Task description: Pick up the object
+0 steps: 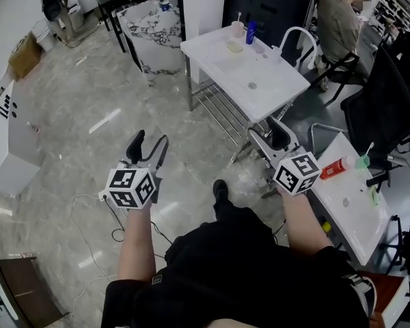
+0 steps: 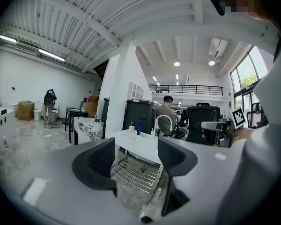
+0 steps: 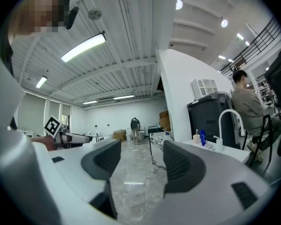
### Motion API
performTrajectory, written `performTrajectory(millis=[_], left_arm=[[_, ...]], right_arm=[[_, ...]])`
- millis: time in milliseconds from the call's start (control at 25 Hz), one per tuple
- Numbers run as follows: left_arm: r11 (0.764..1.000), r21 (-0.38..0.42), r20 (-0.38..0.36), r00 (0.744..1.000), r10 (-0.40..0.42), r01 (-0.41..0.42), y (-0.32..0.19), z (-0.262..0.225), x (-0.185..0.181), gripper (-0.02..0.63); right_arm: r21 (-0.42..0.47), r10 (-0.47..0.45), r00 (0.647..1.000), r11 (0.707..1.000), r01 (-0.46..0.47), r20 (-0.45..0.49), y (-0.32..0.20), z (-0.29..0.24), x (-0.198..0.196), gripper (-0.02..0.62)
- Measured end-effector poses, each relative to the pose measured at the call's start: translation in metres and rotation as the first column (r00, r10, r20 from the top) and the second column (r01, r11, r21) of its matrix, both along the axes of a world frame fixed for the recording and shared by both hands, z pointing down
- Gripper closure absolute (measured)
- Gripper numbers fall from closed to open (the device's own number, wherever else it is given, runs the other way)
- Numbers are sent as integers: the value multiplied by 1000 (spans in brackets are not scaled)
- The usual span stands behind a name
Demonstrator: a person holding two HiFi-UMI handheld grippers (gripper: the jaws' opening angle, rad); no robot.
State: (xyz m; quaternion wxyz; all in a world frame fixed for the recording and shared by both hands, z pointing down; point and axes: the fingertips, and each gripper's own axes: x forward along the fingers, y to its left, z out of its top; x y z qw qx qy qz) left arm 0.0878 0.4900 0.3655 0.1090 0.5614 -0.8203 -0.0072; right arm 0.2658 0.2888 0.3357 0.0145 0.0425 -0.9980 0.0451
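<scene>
My left gripper (image 1: 149,146) hangs over the marble floor (image 1: 89,108), jaws released and spread wide. Nothing lies between its pads (image 2: 101,158); only floor and the metal frame of a white sink table (image 1: 260,80) show through the gap.

My right gripper (image 1: 270,142) is likewise released. Its pads (image 3: 180,165) stand well apart with only bare floor between them.

I cannot tell which item is the object to pick up. A cup (image 1: 237,29) and a blue bottle (image 1: 251,31) stand at the far end of the sink table, well away from both grippers. A red tube (image 1: 333,168) and a green cup (image 1: 363,161) sit on a second washbasin (image 1: 348,207), near my right gripper but not touching it.

A person (image 1: 338,19) sits beyond the sink table.
</scene>
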Motion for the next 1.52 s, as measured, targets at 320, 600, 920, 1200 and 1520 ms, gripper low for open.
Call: performTrajectory(millis=[320, 600, 920, 1200, 1520], left_arm=[[999, -35, 1, 1000, 2, -2, -48, 13, -38, 334], [997, -81, -28, 1000, -5, 3, -112, 32, -97, 334], [993, -116, -43, 999, -2, -3, -190, 36, -153, 334], [992, -125, -16, 1000, 7, -9, -257, 23, -187, 336], [993, -92, 21, 997, 70, -68, -322, 5, -200, 336]], right_arm=[[-50, -9, 1000, 999, 9, 13, -52, 19, -45, 344], [-101, -35, 999, 994, 34, -7, -115, 44, -111, 344], [-127, -60, 998, 990, 57, -22, -185, 53, -174, 344], [-152, -44, 999, 988, 41, -13, -249, 52, -202, 344], [-136, -34, 999, 990, 35, 9, -291, 36, -215, 344]])
